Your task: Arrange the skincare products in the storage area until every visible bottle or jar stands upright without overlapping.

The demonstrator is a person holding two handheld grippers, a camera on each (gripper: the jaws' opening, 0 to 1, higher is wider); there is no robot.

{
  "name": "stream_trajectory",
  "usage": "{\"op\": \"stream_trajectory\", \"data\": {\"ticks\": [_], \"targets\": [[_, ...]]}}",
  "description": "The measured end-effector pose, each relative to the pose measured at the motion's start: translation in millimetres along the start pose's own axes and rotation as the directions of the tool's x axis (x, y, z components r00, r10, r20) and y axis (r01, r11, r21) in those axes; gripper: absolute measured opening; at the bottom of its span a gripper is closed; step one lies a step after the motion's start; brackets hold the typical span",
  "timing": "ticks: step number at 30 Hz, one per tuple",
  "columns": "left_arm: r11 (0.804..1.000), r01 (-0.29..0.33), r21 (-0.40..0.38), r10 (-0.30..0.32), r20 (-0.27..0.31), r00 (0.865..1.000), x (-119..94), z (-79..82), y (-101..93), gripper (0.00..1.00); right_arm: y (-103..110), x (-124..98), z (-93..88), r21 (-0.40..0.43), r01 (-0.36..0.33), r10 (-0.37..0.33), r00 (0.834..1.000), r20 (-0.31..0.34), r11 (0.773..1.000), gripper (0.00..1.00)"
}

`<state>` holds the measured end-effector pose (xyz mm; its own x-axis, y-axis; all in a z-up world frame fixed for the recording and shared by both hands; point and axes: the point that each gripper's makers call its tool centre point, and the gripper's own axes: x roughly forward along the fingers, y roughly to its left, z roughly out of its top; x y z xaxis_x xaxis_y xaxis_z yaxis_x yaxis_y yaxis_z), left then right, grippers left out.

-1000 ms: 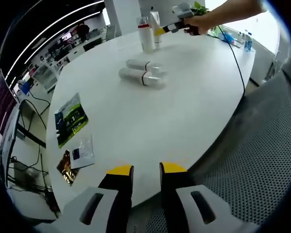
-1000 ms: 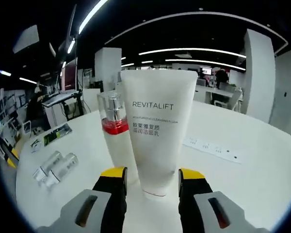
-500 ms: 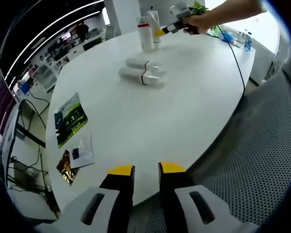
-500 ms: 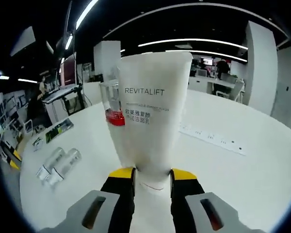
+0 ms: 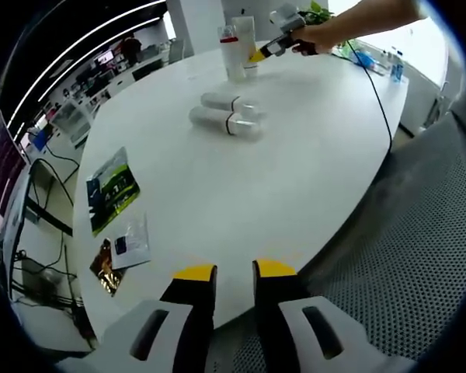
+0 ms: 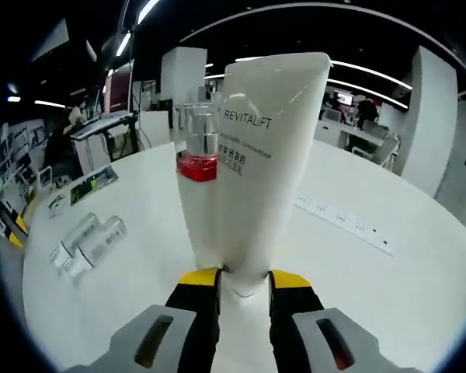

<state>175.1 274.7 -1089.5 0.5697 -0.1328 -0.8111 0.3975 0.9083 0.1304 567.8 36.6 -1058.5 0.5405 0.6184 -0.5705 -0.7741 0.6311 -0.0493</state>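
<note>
A white REVITALIFT tube (image 6: 268, 155) stands cap-down on the white table (image 6: 388, 311), leaning a little. My right gripper (image 6: 244, 281) is shut on its lower end. Just behind it stands a clear bottle with a red band (image 6: 197, 167). Two clear bottles (image 6: 89, 242) lie on their sides to the left. In the left gripper view the same two bottles (image 5: 227, 114) lie side by side mid-table, and the tube (image 5: 243, 29) and red-band bottle (image 5: 233, 58) stand at the far end, with a hand holding the right gripper (image 5: 266, 48) there. My left gripper (image 5: 234, 272) hovers over the near table edge, narrowly open and holding nothing.
Several sachets (image 5: 113, 190) lie near the table's left edge. A black cable (image 5: 382, 101) runs across the far right, and a power strip (image 6: 349, 227) lies behind the tube. A mesh surface (image 5: 419, 256) lies beyond the near table edge.
The right jaws have closed from wide apart onto the tube's lower end, and the tube now leans slightly. The left gripper has barely moved.
</note>
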Motion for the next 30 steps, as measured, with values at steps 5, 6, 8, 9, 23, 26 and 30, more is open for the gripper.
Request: {"op": "stream_trajectory", "data": {"ticks": [5, 6, 8, 9, 23, 26, 30], "targets": [[1.000, 0.002, -0.001, -0.002, -0.002, 1.000, 0, -0.6, -0.5, 0.14, -1, -7, -14.2, 0.034, 0.018, -0.016, 0.999, -0.040, 0.999, 0.18], [1.000, 0.003, -0.001, -0.003, -0.002, 1.000, 0, -0.3, -0.6, 0.14, -3, -7, -15.2, 0.035, 0.023, -0.021, 0.999, -0.042, 0.999, 0.17], [1.000, 0.004, -0.001, -0.004, -0.002, 1.000, 0, -0.2, -0.8, 0.14, -7, -10, -16.4, 0.043, 0.037, -0.036, 0.998, -0.044, 0.998, 0.16], [1.000, 0.004, -0.001, -0.004, -0.002, 1.000, 0, -0.3, -0.8, 0.14, -10, -11, -16.2, 0.040, 0.050, -0.049, 0.998, -0.043, 0.998, 0.15], [1.000, 0.007, 0.000, -0.007, -0.007, 1.000, 0, -1.4, -1.3, 0.13, -11, -10, -22.3, 0.144, 0.069, -0.059, 0.996, -0.070, 0.987, 0.21], [1.000, 0.006, 0.000, -0.006, -0.007, 1.000, 0, -1.4, -1.1, 0.13, -9, -12, -18.6, 0.150, 0.072, -0.067, 0.997, -0.037, 0.986, 0.17], [1.000, 0.006, 0.002, -0.006, -0.005, 1.000, 0, -1.1, -1.1, 0.13, -18, -14, -12.8, 0.162, 0.104, -0.102, 0.994, -0.025, 0.981, 0.15]]}}
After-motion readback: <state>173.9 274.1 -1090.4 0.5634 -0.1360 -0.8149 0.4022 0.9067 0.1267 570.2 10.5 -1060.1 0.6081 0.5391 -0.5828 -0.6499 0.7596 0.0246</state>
